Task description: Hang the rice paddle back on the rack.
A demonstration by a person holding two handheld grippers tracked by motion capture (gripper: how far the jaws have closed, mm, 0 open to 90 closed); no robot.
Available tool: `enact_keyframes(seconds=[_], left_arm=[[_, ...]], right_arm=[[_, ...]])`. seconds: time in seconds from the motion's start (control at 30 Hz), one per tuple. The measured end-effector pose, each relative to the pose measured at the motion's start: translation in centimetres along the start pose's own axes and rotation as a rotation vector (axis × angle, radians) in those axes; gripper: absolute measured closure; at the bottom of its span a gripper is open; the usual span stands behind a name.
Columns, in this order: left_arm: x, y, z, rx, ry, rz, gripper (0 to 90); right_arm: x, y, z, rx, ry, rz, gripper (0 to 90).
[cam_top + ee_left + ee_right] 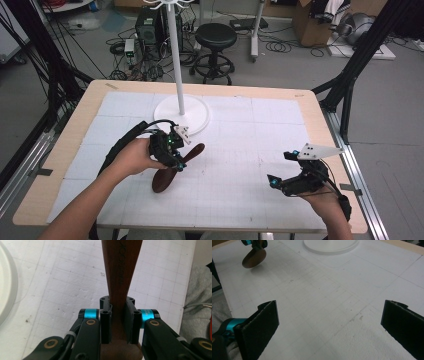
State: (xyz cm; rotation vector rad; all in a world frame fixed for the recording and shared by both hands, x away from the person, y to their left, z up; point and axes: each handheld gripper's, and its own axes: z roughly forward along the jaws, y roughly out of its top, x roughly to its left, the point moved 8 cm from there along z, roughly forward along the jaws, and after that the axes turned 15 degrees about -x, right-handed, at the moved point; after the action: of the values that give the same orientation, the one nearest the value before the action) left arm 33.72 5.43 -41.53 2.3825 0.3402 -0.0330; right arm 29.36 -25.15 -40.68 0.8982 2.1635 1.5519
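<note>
Left gripper view gives me the clearest read: my left gripper has its two black jaws clamped on the narrow neck of a dark wooden spoon, the handle running up and away from the pads and the rounded bowl end sitting low between the jaw arms. From the high view I see that same left gripper holding the wooden spoon over the white gridded mat, the spoon slanting from near my forearm toward the middle of the table, just in front of the round white base of the stand whose pole rises behind it. My right gripper sits well apart on the right side of the mat, and in the right gripper view its jaws stand wide with nothing between them, only mat below. Far off in that view I can pick out the spoon's bowl and the stand's base.
</note>
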Motion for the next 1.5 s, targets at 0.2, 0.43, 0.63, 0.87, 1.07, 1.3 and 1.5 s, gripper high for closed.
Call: enact_keyframes(seconds=[0.2,0.43,0.63,0.87,1.07,1.3,1.5], left_arm=[[0.4,0.3,-1.2,-0.035,0.013,-0.014,77.7],[1.0,0.8,-3.1,-0.096,0.035,-0.031,77.7],[1.6,1.1,-4.6,-0.162,0.061,-0.055,77.7],[2.2,1.1,-5.8,-0.206,0.072,-0.075,77.7],[2.6,1.2,-6.2,-0.23,0.077,-0.095,77.7],[3.5,1.2,-7.6,-0.285,0.109,-0.143,77.7],[4.4,1.2,-9.0,-0.328,0.142,-0.169,77.8]], right_arm=[[0.0,0.0,0.0,0.001,-0.001,0.005,0.5],[0.0,-0.1,0.1,0.002,0.002,0.001,0.5],[0.0,-0.1,0.1,0.002,0.002,0.003,0.5],[0.0,-0.2,0.2,0.005,0.004,0.003,0.5],[0.0,-0.2,0.2,0.008,0.002,0.003,0.5],[0.0,-0.3,0.2,0.01,0.003,0.006,0.5],[0.0,-0.3,0.3,0.012,0.004,0.003,0.5]])
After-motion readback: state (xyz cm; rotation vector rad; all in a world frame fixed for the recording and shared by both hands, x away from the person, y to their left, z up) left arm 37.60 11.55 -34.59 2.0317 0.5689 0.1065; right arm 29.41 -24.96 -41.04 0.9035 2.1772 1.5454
